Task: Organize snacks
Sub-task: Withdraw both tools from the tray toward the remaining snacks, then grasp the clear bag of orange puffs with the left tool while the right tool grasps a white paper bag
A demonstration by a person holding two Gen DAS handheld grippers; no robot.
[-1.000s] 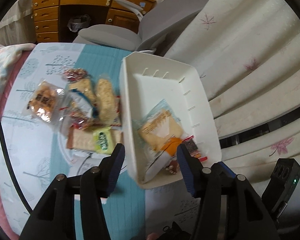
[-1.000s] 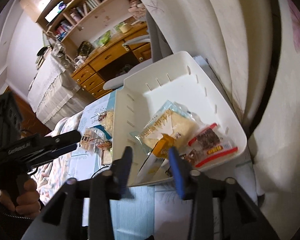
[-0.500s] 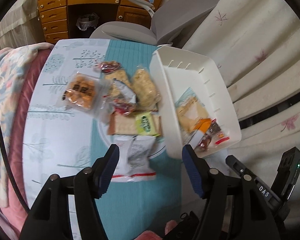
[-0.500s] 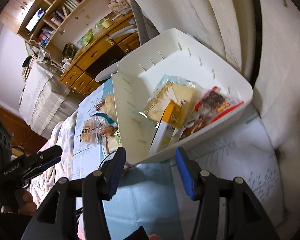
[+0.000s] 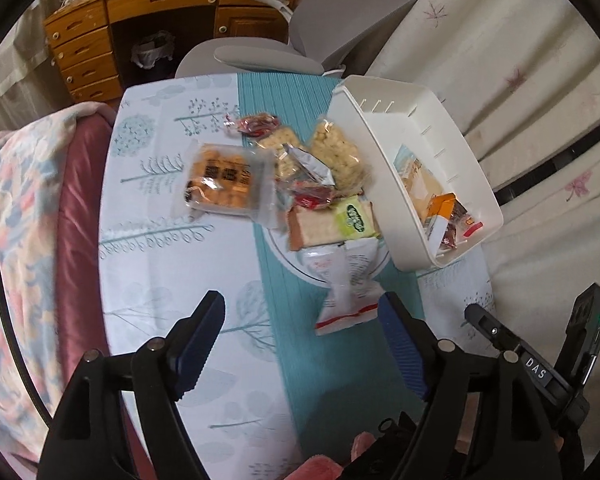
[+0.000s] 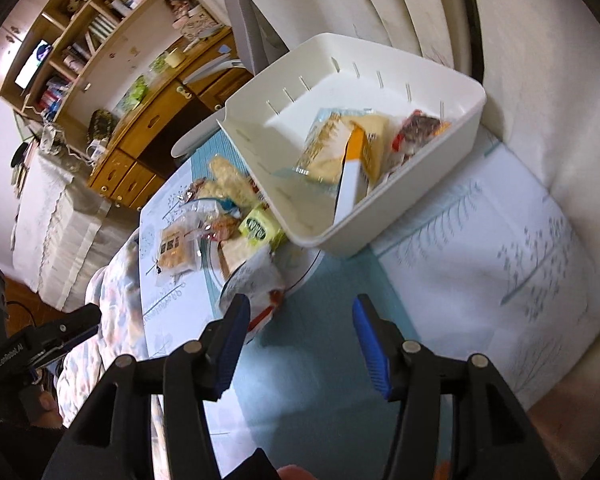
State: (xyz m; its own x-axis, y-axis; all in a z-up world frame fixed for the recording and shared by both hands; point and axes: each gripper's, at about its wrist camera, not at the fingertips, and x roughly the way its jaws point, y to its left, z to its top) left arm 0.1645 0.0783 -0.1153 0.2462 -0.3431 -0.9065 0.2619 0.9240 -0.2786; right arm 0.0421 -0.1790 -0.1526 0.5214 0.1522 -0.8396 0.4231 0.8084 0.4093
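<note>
Left wrist: left gripper (image 5: 302, 340) jaws just widened, nothing between, likely readying for white-red packet (image 5: 346, 284) just beyond. Loose snack pile (image 5: 284, 176) on table beside white bin (image 5: 364, 148); roughly eight packets outside.

Right wrist: right gripper (image 6: 298, 344) apart, empty. Bin (image 6: 432, 176) holds about three packets, probably sorted.

This is a lived-in room of a home, a bedroom or study. A wooden desk (image 5: 172, 12) with drawers stands at the far side, a grey swivel chair (image 5: 340, 28) before it. Bookshelves (image 6: 100, 28) packed with books rise above the desk, a small screen (image 6: 32, 64) glowing on one. Pale curtains (image 5: 520, 80) with a leaf print hang beside the tabletop (image 5: 172, 248), and a floral blanket (image 5: 16, 220) lies alongside.
</note>
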